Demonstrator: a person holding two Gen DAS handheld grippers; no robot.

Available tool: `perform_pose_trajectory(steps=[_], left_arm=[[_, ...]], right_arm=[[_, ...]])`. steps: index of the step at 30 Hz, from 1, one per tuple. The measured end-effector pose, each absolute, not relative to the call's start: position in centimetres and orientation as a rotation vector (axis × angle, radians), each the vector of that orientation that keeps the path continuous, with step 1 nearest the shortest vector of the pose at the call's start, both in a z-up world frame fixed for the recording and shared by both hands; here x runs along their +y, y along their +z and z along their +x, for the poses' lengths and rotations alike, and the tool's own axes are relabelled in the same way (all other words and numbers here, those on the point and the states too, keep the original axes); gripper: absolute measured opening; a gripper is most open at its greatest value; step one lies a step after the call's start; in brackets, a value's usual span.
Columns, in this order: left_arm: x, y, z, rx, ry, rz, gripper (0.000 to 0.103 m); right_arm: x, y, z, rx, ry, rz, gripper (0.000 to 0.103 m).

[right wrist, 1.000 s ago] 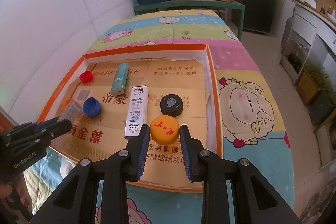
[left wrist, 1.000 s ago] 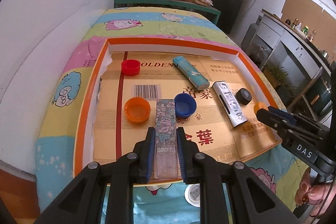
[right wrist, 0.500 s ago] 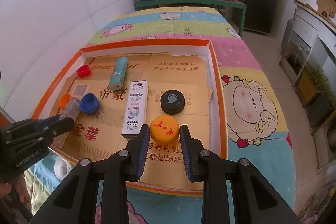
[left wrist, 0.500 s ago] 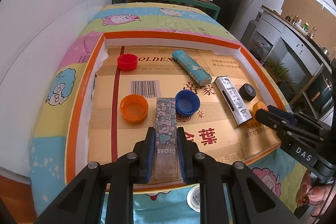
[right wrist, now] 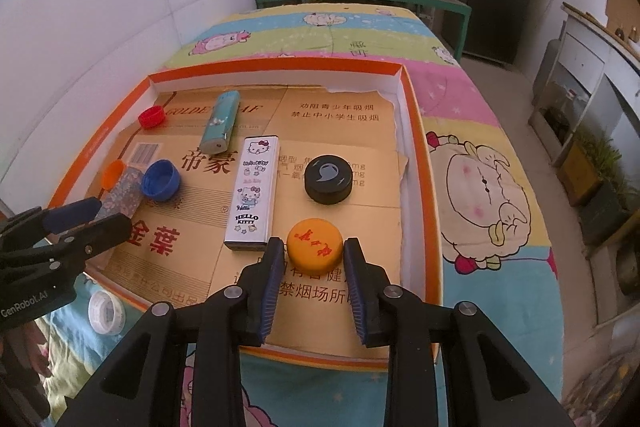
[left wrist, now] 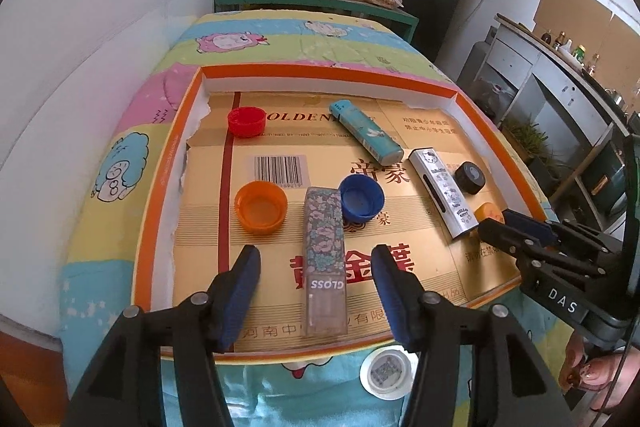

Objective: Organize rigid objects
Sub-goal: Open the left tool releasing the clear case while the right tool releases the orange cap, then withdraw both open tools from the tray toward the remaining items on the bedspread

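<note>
The jaws of the left gripper are opening wide, off the floral box now lying in the tray: that placement looks done; the right gripper narrowly brackets the orange cap

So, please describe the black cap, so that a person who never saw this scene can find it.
Look inside the orange-rimmed shallow box on the cartoon blanket. The black cap lies on the right side, beside the Hello Kitty case and just beyond the orange cap. It is the only black one, with a pale swirl on top.
</note>
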State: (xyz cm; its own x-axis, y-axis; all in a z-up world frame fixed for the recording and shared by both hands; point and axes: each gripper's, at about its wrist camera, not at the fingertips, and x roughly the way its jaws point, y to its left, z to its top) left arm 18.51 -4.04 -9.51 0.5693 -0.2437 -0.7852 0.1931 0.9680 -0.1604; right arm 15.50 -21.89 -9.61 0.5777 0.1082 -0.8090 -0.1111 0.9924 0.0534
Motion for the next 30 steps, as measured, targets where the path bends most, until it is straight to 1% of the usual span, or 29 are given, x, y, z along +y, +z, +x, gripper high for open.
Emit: perform_pose_trajectory(steps=[30], left_arm=[[-2.9, -5.3, 13.8, 0.852, -0.272, -0.067, 0.057]], right_arm=[[-21.1, -5.8, 10.6, 0.880, 0.133, 0.017, 0.032]])
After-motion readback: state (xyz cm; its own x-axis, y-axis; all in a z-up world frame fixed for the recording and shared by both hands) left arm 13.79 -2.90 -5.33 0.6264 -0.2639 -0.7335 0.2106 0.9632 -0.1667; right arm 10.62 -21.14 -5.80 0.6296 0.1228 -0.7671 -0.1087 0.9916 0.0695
